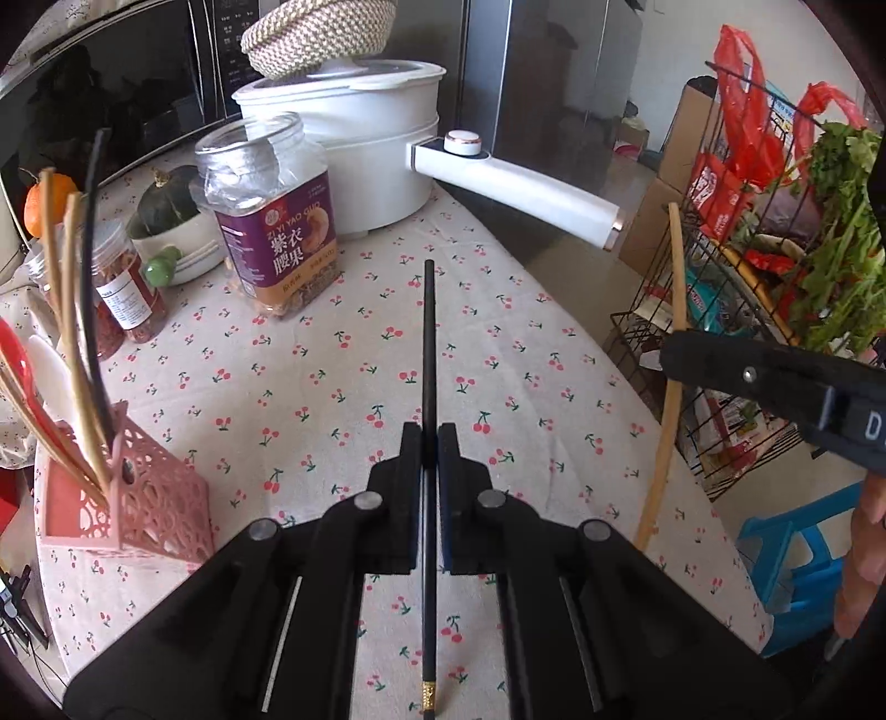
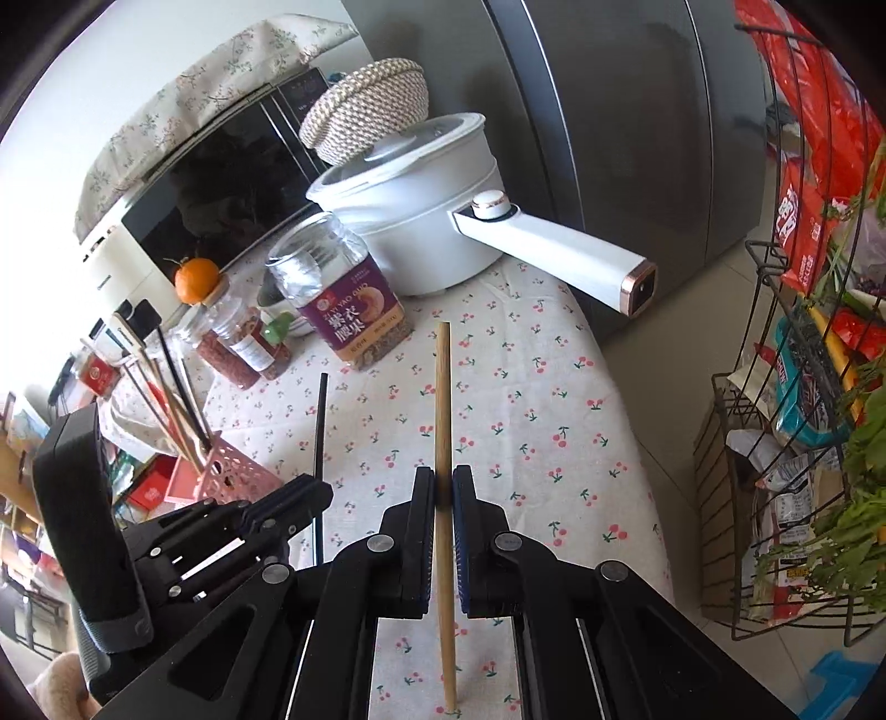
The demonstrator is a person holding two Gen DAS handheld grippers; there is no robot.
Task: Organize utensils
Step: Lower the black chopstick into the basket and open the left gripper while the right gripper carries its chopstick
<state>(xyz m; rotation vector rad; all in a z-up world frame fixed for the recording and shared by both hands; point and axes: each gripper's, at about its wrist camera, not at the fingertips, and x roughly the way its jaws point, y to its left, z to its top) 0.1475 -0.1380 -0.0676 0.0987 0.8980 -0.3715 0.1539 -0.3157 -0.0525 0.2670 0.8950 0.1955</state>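
Refrigerator [image 2: 637, 138]: grey, tall, stands on the tiled floor just past the far edge of the tabletop.
Microwave [image 2: 221, 183]: dark glass door, at the back left of the tabletop; a flowered cloth lies over its top.
Tabletop [image 1: 343, 376]: covered by a pale cloth printed with small red cherries.
Wire rack [image 2: 786, 443]: black, on the floor to the right of the tabletop; holds packets, red bags and leafy greens.
Electric pot [image 1: 354, 144]: white, long handle reaching out over the tabletop edge; a woven basket [image 1: 315, 33] sits upside down on its lid.
Nut jar [image 1: 271, 216]: clear plastic, purple label, in front of the pot.
Utensil holder [image 1: 133, 498]: pink, perforated, at the left of the tabletop; holds upright wooden and black chopsticks and spoons.
Left tongs [image 1: 427, 443]: clamped on a black chopstick [image 1: 428, 332], which points forward above the cloth.
Right tongs [image 2: 443, 487]: clamped on a wooden chopstick [image 2: 443, 399], lower end close to the cloth near the right edge; contact cannot be determined.
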